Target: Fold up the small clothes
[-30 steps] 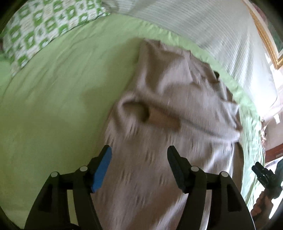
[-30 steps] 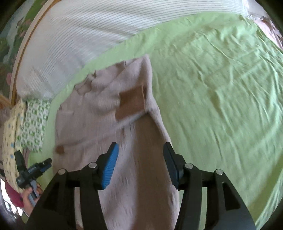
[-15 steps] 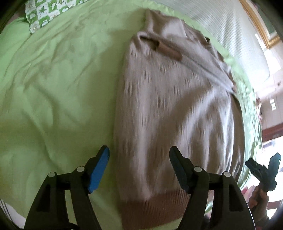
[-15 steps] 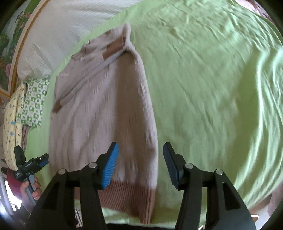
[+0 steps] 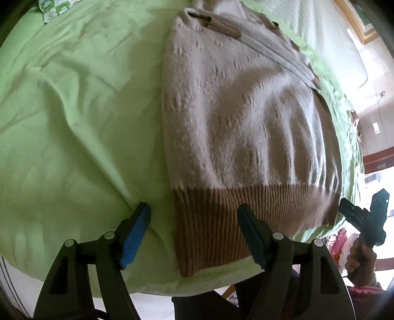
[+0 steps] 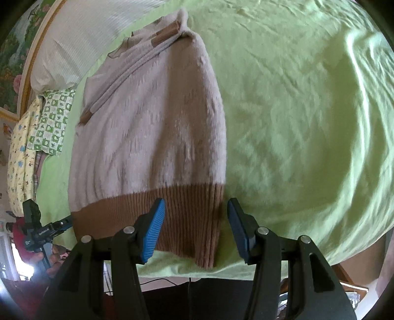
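A beige knit sweater [image 5: 246,110] [image 6: 152,123] lies flat on the green bed sheet [image 5: 73,123] [image 6: 295,110], its sleeves folded across the chest with brown cuffs [image 6: 167,32] showing. Its brown ribbed hem [image 5: 221,221] [image 6: 118,211] is nearest me, at the bed's edge. My left gripper [image 5: 194,209] hovers over the hem's left corner, jaws opening, the corner between them and not pressed. My right gripper [image 6: 196,204] stands open over the hem's right corner, also without pressing it. Each gripper also shows in the other's view, the right gripper [image 5: 364,219] and the left gripper [image 6: 41,229].
A green-and-white patterned pillow [image 6: 49,118] [image 5: 56,7] and a white striped cover [image 6: 86,37] lie at the head of the bed. The mattress edge [image 6: 172,268] runs just below the hem, with floor beyond. Wrinkled bare sheet spreads on both sides of the sweater.
Both grippers have drawn back along the sweater from its chest to the hem at the bed's edge. The left jaws have widened; the right jaws look unchanged.
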The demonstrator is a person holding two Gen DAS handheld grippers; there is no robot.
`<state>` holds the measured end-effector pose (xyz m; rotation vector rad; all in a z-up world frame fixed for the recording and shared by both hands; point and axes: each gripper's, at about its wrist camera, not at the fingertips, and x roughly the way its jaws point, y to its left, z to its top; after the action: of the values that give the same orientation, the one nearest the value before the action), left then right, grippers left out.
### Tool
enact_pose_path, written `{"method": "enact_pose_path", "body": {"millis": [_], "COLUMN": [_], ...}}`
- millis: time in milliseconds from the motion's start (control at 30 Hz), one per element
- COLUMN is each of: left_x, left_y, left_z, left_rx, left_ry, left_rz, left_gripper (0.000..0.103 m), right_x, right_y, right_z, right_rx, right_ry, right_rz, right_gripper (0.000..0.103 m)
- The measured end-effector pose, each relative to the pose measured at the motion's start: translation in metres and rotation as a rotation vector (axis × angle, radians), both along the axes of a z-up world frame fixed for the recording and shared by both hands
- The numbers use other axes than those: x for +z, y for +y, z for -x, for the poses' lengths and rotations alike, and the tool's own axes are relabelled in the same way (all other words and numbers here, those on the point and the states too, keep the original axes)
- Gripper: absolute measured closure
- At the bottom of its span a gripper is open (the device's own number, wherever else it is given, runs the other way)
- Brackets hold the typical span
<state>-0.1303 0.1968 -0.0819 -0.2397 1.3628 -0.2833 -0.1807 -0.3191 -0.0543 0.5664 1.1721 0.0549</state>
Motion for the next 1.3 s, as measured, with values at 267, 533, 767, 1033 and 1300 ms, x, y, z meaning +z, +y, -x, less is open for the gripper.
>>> {"method": "enact_pose_path", "body": {"millis": [267, 533, 767, 1033, 1300], "left_x": [-0.008, -0.004, 0.021, 0.064, 0.119], "left_y": [-0.015, -0.003, -0.008, -0.005, -0.018], "left_z": [-0.005, 0.000, 0.008, -0.024, -0.109], "left_rx": [-0.003, -0.032, -0.071, -0.051, -0.009], "left_ry": [0.024, -0.039, -0.098, -0.187, -0.363], "left_rz": [0.082, 0.102, 0.171, 0.267, 0.320], "left_gripper": [0.028, 0.096, 0.096, 0.096, 0.096], "right_x": [-0.015, -0.025, -0.007, 0.019, 0.073], "right_y": [0.000, -0.004, -0.024, -0.021, -0.028], "right_z": [0.004, 0.001, 0.023, 0.002, -0.073], "right_rx": [-0.073, -0.062, -0.057, -0.048, -0.024], "right_ry": [0.010, 0.046, -0.005, -0.121, -0.302], "right_rz": [-0.139, -0.172, -0.188, -0.267, -0.298], "right_gripper": [0.049, 0.096, 0.097, 0.097, 0.096]}}
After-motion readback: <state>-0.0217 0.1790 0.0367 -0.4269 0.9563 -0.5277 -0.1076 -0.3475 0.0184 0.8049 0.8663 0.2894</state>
